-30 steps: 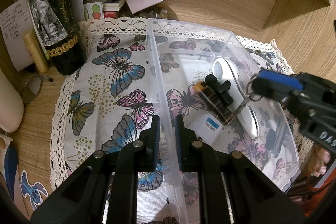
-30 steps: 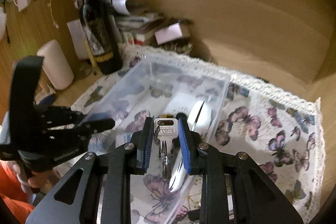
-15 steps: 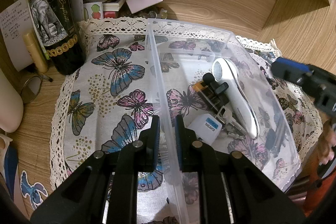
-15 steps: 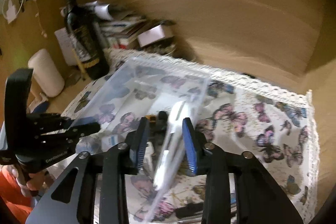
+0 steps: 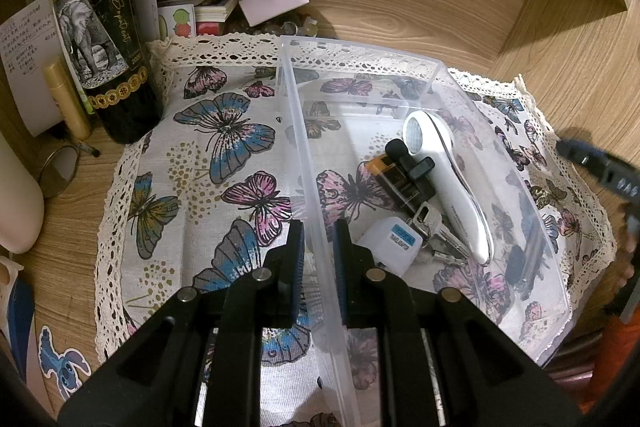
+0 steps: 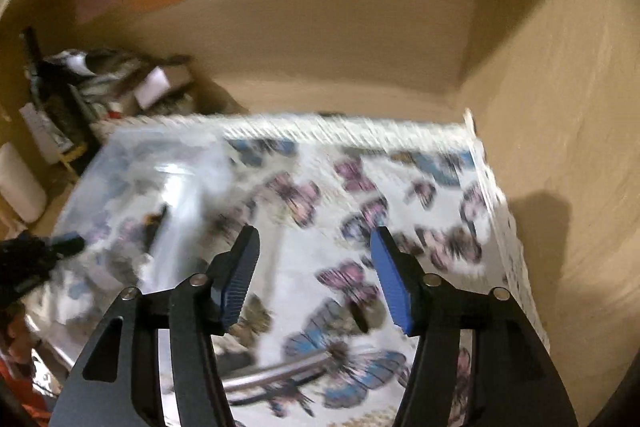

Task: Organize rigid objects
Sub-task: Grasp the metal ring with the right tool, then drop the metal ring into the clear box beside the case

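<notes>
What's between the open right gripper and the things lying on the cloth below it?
Nothing visible. The right gripper, jaws opening and empty, hangs over the butterfly cloth, outside the bin. A blurred metal rod and a small dark piece lie on the cloth beneath it, with nothing over them.

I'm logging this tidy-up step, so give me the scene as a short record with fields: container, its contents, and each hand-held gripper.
container: clear plastic bin on butterfly cloth
contents: white handheld device, keys, white box, dark bottle
left hand-held gripper: shut on the bin's near wall
right hand-held gripper: jaws opening, nothing between them, over the cloth beside the bin
beside cloth: wine bottle
</notes>
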`<state>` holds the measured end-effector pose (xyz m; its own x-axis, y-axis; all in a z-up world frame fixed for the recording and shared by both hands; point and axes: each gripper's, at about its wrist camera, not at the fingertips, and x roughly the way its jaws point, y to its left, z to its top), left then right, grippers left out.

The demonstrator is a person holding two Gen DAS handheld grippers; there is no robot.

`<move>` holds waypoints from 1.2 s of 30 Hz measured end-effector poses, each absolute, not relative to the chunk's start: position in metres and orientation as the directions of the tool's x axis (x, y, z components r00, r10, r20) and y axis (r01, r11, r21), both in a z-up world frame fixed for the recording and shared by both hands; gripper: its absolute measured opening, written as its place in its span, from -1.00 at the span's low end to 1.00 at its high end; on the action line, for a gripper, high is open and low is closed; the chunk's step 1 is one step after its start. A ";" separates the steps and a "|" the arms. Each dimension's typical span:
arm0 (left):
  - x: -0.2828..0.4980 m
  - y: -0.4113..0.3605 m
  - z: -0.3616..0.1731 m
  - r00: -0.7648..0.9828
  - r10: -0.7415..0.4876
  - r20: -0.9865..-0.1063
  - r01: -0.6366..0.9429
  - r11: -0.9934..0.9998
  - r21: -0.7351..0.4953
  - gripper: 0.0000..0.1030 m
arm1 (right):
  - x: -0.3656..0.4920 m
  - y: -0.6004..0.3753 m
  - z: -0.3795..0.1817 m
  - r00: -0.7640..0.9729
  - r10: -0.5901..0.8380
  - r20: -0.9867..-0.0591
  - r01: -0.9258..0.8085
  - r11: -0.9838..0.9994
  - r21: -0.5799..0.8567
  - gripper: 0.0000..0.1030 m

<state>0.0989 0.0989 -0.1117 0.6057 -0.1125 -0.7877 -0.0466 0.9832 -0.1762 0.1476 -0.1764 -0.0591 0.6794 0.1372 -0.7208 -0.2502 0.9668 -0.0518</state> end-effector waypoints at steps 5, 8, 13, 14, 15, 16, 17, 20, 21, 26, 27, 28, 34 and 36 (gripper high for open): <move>0.100 0.098 -0.111 0.605 -0.111 -0.788 -0.044 0.984 -0.173 -0.74 | 0.155 -0.192 -0.096 0.606 0.106 -0.789 -0.210 0.977 -0.029 0.06; 0.100 0.097 -0.111 0.605 -0.110 -0.789 -0.044 0.984 -0.172 -0.74 | 0.157 -0.197 -0.113 0.572 0.093 -0.815 -0.196 0.980 -0.025 0.05; 0.100 0.096 -0.111 0.606 -0.110 -0.788 -0.046 0.984 -0.173 -0.74 | 0.157 -0.196 -0.126 0.561 0.073 -0.825 -0.193 0.980 -0.045 -0.21; 0.100 0.097 -0.111 0.606 -0.109 -0.788 -0.047 0.984 -0.172 -0.74 | 0.157 -0.196 -0.124 0.558 0.082 -0.826 -0.203 0.978 -0.040 -0.36; 0.100 0.097 -0.111 0.606 -0.109 -0.788 -0.046 0.984 -0.172 -0.74 | 0.156 -0.195 -0.123 0.556 0.093 -0.826 -0.211 0.977 -0.032 -0.37; 0.100 0.097 -0.111 0.606 -0.110 -0.788 -0.045 0.984 -0.172 -0.74 | 0.155 -0.195 -0.122 0.559 0.096 -0.824 -0.212 0.977 -0.030 -0.37; 0.100 0.097 -0.111 0.606 -0.111 -0.788 -0.044 0.984 -0.172 -0.74 | 0.155 -0.195 -0.121 0.561 0.094 -0.822 -0.214 0.976 -0.035 -0.37; 0.101 0.096 -0.111 0.604 -0.110 -0.789 -0.044 0.984 -0.171 -0.74 | 0.154 -0.191 -0.119 0.568 0.105 -0.816 -0.220 0.975 -0.028 -0.37; 0.100 0.096 -0.111 0.604 -0.109 -0.790 -0.044 0.985 -0.169 -0.74 | 0.153 -0.190 -0.116 0.575 0.109 -0.811 -0.223 0.974 -0.027 -0.37; 0.100 0.097 -0.111 0.605 -0.111 -0.788 -0.044 0.984 -0.172 -0.74 | 0.149 -0.180 -0.095 0.615 0.135 -0.777 -0.249 0.968 -0.029 -0.37; 0.100 0.096 -0.111 0.605 -0.110 -0.788 -0.045 0.984 -0.172 -0.74 | 0.148 -0.178 -0.090 0.625 0.141 -0.767 -0.254 0.967 -0.029 -0.37; 0.100 0.096 -0.111 0.605 -0.110 -0.788 -0.044 0.984 -0.172 -0.74 | 0.148 -0.175 -0.085 0.632 0.150 -0.760 -0.261 0.965 -0.027 -0.37; 0.101 0.096 -0.111 0.605 -0.112 -0.788 -0.045 0.984 -0.174 -0.74 | 0.143 -0.152 -0.058 0.676 0.210 -0.706 -0.325 0.945 -0.030 -0.37; 0.101 0.096 -0.111 0.605 -0.113 -0.788 -0.045 0.983 -0.176 -0.74 | 0.142 -0.142 -0.051 0.683 0.242 -0.689 -0.352 0.936 -0.021 -0.37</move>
<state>0.1009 0.0964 -0.1112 0.6049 -0.1131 -0.7882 -0.0449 0.9835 -0.1755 0.1421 -0.1416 -0.0505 0.6835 0.2421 -0.6887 -0.3523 0.9357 -0.0207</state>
